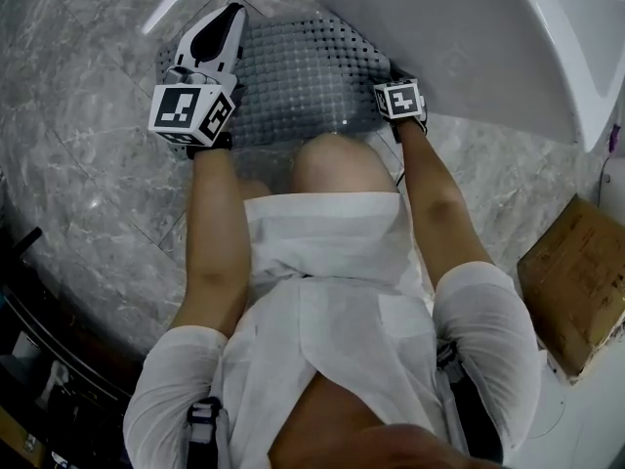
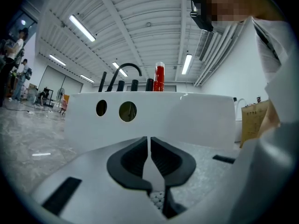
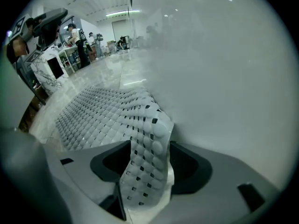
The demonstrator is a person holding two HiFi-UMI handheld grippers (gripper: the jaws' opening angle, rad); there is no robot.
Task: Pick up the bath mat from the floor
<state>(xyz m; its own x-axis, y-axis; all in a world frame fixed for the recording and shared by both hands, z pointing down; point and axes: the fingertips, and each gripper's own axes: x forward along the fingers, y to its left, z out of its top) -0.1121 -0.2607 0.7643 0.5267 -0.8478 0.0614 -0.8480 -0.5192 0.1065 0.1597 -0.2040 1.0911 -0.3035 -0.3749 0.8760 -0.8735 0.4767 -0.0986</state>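
Note:
The grey studded bath mat (image 1: 293, 76) lies on the marble floor against the white bathtub (image 1: 469, 37). Its near right corner is lifted into a curled fold (image 3: 149, 139) that stands between the jaws of my right gripper (image 3: 150, 146); those jaws are spread wide and open around it. My left gripper (image 1: 232, 13) hovers over the mat's left edge, pointing toward the tub. In the left gripper view that gripper (image 2: 149, 139) is shut, its tips touching with nothing seen pinched, and a small patch of mat (image 2: 159, 199) shows below.
The tub wall (image 3: 224, 78) rises right behind the mat. A red bottle (image 2: 159, 77) and a black faucet (image 2: 126, 69) stand on its rim. A cardboard box (image 1: 576, 281) sits at the right. My knee (image 1: 332, 159) is over the mat's near edge.

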